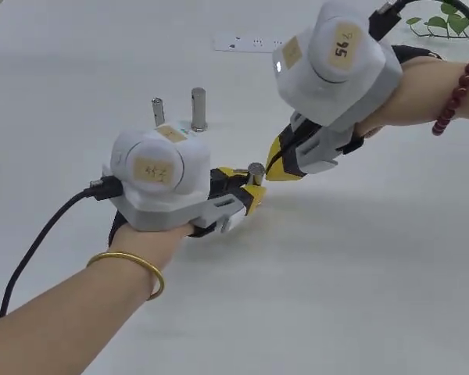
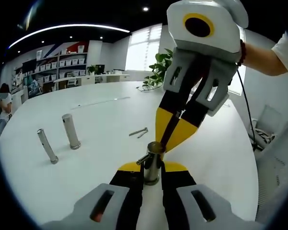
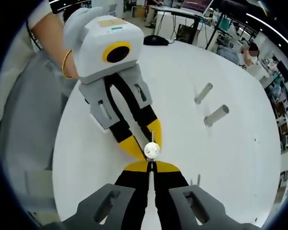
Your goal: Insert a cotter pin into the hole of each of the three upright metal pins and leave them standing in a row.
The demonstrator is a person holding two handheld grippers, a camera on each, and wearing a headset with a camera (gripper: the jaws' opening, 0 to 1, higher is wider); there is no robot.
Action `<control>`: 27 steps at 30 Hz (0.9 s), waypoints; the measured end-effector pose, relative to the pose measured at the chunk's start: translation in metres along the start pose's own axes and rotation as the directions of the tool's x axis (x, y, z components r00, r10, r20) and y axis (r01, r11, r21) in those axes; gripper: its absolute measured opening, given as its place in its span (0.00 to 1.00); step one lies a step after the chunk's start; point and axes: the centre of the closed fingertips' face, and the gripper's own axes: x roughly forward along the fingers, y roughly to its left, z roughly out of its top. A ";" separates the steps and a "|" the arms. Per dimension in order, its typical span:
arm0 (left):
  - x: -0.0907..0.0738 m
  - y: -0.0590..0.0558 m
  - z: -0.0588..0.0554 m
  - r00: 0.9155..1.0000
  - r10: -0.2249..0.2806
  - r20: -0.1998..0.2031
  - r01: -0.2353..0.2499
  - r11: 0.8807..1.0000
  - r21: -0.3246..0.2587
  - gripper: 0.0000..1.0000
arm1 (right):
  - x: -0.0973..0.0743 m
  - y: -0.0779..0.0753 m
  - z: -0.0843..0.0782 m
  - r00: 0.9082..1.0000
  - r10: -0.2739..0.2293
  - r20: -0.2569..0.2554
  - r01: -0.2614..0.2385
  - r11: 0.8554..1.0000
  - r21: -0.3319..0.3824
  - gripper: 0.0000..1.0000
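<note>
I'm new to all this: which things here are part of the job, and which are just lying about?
Job: left tool gripping a metal pin; right tool holding a cotter pin; two standing metal pins; spare cotter pins lying loose.
Lying about: power strip; leafy plant.

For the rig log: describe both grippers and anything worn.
The left gripper and right gripper have rounded white-grey shells, tan handwritten labels, black fingers tipped yellow. Black cable on each. Gold bangle on left wrist, dark red bead bracelet on right.
</note>
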 end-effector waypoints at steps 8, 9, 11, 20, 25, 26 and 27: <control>0.000 0.000 0.000 1.000 -0.003 0.003 0.003 1.000 -0.016 0.12 | -0.001 0.002 -0.001 0.999 -0.004 0.034 0.001 0.998 0.066 0.05; 0.000 0.000 0.000 1.000 -0.003 0.003 0.003 1.000 -0.015 0.12 | -0.002 0.001 0.001 0.999 -0.012 0.051 0.008 0.997 0.082 0.07; 0.000 0.000 0.000 1.000 -0.004 0.002 0.004 1.000 -0.017 0.12 | -0.005 0.002 0.000 0.998 -0.010 0.063 0.004 0.995 0.104 0.10; 0.001 0.001 0.000 1.000 -0.009 0.002 0.009 1.000 -0.024 0.12 | -0.007 0.007 -0.006 0.998 -0.007 0.055 0.002 0.996 0.087 0.08; 0.001 0.001 -0.001 1.000 -0.010 0.002 0.010 0.999 -0.038 0.13 | -0.005 0.002 -0.005 0.998 -0.018 0.052 0.015 0.998 0.069 0.05; 0.001 0.001 -0.001 1.000 -0.010 0.002 0.010 0.999 -0.038 0.13 | -0.005 0.002 -0.004 0.998 -0.018 0.056 0.014 0.998 0.067 0.05; 0.001 0.001 -0.001 1.000 -0.011 0.001 0.011 0.999 -0.038 0.13 | -0.005 0.002 -0.004 0.998 -0.018 0.056 0.014 0.998 0.067 0.05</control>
